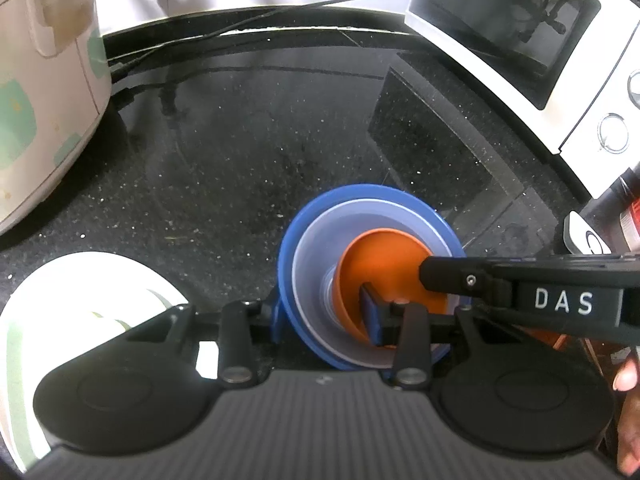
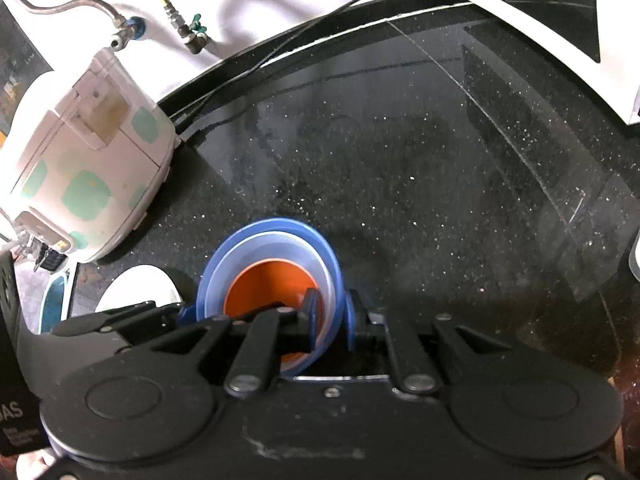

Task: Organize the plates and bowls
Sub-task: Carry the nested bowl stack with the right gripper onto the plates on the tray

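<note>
Orange bowl (image 1: 384, 276) nests in clear and blue ones above the black bench (image 1: 240, 152), the left claw (image 1: 324, 316) clenched on their near rims, while the right wrist view shows the right claw (image 2: 330, 320) clamping the stack's (image 2: 272, 280) opposite edge, where uneven pulling could slip the smooth plastic loose.

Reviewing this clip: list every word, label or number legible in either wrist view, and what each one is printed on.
"DAS": white letters on the right claw's black body, seen from the left wrist view.
"AS": cut-off end of the same mark on the black device at the right wrist view's left edge; the smaller lines beneath are too blurred to read.
Oven dial markings: too small to read.
Rice cooker: no readable text.
</note>
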`<state>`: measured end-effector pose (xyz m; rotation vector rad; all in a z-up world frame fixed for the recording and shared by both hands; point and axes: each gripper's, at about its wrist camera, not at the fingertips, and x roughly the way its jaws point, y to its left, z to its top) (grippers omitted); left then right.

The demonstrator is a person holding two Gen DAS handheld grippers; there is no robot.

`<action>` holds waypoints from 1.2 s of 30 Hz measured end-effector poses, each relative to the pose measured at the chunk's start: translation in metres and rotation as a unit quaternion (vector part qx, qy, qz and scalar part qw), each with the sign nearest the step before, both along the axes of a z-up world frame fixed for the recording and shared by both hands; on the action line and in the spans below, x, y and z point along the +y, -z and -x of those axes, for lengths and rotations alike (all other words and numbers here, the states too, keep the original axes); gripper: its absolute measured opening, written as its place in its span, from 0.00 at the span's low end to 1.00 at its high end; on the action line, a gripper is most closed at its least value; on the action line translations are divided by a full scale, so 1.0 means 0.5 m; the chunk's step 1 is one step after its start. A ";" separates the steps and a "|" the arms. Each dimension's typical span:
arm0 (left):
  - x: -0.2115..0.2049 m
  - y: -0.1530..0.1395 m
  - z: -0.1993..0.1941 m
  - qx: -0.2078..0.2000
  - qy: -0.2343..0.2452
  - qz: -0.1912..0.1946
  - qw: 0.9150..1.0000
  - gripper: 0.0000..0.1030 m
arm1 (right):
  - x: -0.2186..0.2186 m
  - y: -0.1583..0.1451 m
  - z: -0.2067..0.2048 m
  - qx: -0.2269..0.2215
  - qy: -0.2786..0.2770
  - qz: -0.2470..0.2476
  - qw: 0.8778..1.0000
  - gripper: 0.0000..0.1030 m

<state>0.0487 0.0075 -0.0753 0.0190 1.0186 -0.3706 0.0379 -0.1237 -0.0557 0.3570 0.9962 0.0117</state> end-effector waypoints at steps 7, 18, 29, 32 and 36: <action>0.026 -0.027 0.014 -0.006 -0.005 0.000 1.000 0.36 | 0.016 -0.028 0.008 -0.010 -0.010 0.009 1.000 0.13; 0.126 -0.069 0.062 -0.015 -0.035 -0.001 0.999 0.36 | 0.105 -0.070 0.032 -0.025 -0.041 0.003 0.999 0.13; 0.244 -0.081 0.094 -0.005 -0.057 -0.006 0.998 0.36 | 0.220 -0.082 0.052 -0.016 -0.077 -0.013 0.997 0.13; 0.263 -0.080 0.101 -0.003 -0.060 -0.009 0.998 0.36 | 0.245 -0.079 0.054 -0.009 -0.083 -0.014 0.996 0.13; 0.285 -0.074 0.108 0.004 -0.068 -0.017 0.998 0.36 | 0.268 -0.068 0.052 0.002 -0.092 -0.011 0.996 0.13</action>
